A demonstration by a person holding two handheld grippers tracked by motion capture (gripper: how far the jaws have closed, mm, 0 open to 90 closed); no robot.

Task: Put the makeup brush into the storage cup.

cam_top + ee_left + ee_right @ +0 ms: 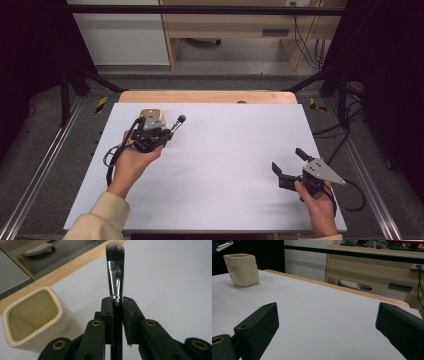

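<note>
Clamping makeup brush [115,277] tightly, left gripper [117,302] beside cup [32,320].

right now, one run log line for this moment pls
left gripper: shut on makeup brush | cream holder: upright, empty, beside brush | right gripper: open, holding nothing

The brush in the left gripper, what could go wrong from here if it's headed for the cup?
1. The left gripper pinches the brush on a thin stretch near the metal ferrule, so it could pivot or slip on the way.
2. The cup has a narrow mouth and stands close beside the gripper; a misjudged approach might knock or tip it.
3. The right gripper is open and far off, so it likely can't steady the cup.
</note>
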